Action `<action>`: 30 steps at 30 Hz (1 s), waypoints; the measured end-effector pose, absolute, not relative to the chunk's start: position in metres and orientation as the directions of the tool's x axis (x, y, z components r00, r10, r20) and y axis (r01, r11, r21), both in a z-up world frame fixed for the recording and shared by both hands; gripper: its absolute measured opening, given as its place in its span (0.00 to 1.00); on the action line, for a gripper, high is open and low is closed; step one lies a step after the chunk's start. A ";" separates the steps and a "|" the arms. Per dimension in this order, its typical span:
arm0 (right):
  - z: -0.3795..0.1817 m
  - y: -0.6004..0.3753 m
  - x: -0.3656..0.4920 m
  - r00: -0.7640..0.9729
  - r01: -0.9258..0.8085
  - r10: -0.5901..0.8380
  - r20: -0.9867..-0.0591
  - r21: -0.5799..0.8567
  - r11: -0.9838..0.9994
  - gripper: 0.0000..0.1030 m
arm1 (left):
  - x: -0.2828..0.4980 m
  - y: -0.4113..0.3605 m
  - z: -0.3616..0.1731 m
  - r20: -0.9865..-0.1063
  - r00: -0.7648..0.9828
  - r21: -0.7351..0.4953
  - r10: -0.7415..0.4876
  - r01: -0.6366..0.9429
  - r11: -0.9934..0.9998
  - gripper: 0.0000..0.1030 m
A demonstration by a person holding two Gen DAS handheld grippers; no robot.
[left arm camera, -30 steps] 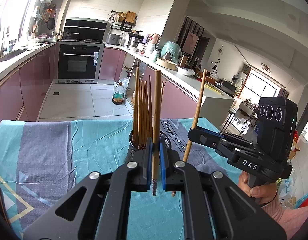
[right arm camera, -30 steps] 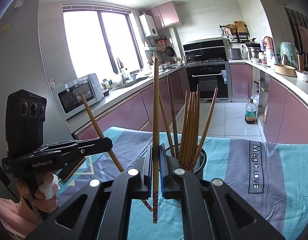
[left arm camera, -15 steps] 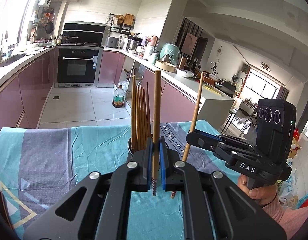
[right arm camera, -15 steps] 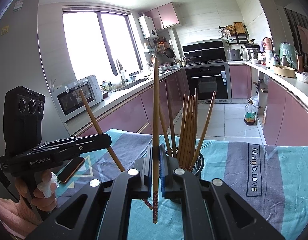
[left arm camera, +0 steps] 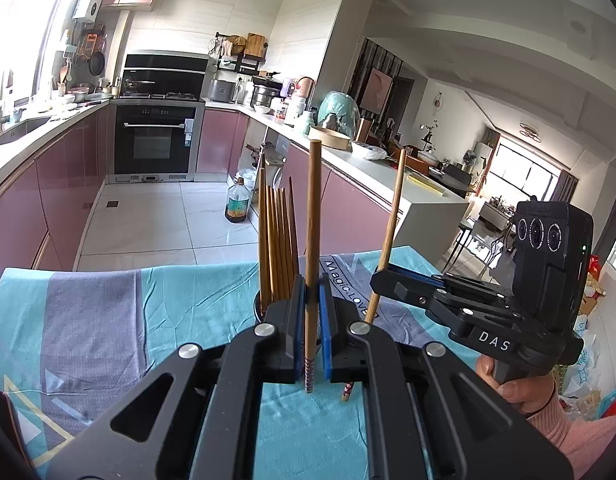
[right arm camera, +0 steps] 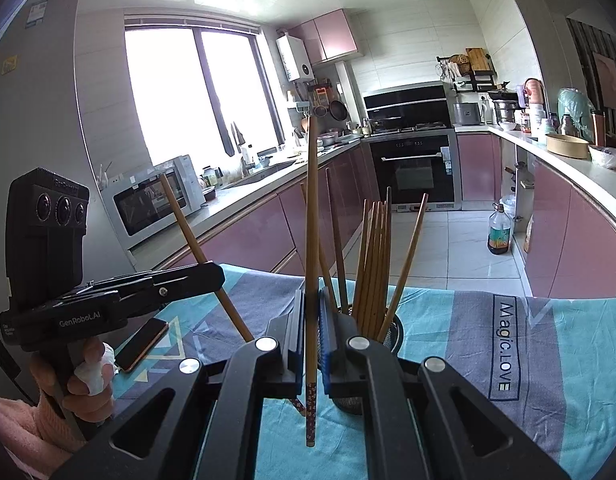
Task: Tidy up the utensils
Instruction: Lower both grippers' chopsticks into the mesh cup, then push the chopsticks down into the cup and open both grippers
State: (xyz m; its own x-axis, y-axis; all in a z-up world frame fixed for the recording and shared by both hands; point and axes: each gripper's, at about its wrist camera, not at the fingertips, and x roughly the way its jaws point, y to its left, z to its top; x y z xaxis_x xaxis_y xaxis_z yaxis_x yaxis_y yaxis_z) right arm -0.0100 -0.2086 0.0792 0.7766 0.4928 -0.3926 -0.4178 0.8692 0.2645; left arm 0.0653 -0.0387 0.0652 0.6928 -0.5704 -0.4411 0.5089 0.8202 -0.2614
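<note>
The left gripper (left arm camera: 311, 334) is clenched on an upright wooden chopstick (left arm camera: 312, 248), its patterned tip hanging above the turquoise-and-grey tablecloth (left arm camera: 107, 320). The right gripper (right arm camera: 311, 344) likewise grips its own chopstick (right arm camera: 311, 248) vertically. Between and just beyond both grippers, toward the cloth's far edge, a mesh chopstick holder (right arm camera: 392, 332) stands with a bundle of chopsticks (right arm camera: 374, 264); a phone (right arm camera: 141, 344) lies near the left hand (right arm camera: 81, 392).

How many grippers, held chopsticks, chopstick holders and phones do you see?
Grippers: 2, left gripper and right gripper.
Held chopsticks: 2, left chopstick and right chopstick.
Mesh holder: 1.
Phone: 1.
Total: 6.
</note>
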 end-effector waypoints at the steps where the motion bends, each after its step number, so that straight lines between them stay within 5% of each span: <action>1: 0.079 -0.209 -0.010 0.777 -0.417 0.492 -0.391 0.265 0.869 0.05 | 0.065 -0.039 0.065 -0.439 0.695 -0.259 -0.569 0.509 0.821 0.07; 30: 0.100 -0.216 0.023 0.833 -0.360 0.444 -0.332 0.284 0.889 0.05 | 0.066 -0.033 0.090 -0.367 0.761 -0.235 -0.535 0.481 0.845 0.07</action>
State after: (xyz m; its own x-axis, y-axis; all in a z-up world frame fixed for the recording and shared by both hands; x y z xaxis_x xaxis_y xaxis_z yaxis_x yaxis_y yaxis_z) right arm 0.0233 -0.2161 0.1003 0.8326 0.4435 -0.3319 -0.3601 0.8886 0.2841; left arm 0.0655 -0.0333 0.0904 0.7610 -0.5353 -0.3665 0.4809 0.8447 -0.2351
